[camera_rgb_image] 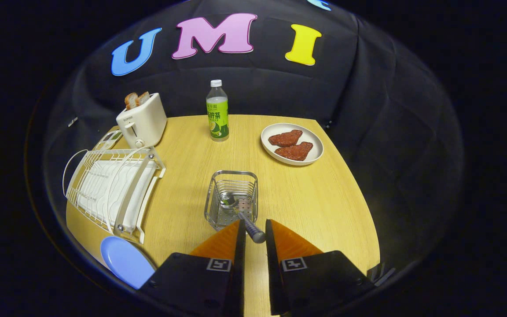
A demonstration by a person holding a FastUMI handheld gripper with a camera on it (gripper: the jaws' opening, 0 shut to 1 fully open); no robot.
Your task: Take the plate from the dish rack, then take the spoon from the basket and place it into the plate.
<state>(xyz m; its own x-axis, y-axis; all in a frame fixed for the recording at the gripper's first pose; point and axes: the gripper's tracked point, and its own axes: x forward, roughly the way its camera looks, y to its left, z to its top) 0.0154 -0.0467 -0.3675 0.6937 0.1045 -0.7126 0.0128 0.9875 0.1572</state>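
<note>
Looking along my hand-held gripper [254, 229], I see the wooden table [315, 202], with the white dish rack [112, 189] at its left side and the blue plate [126, 262] lying flat just in front of the rack. Ahead of my fingers stands the wire basket [231, 200]; the spoon [241, 213] leans out of it, bowl down inside. My orange fingers [225, 242] sit narrowly apart, with the handle's end between their tips, contact unclear.
</note>
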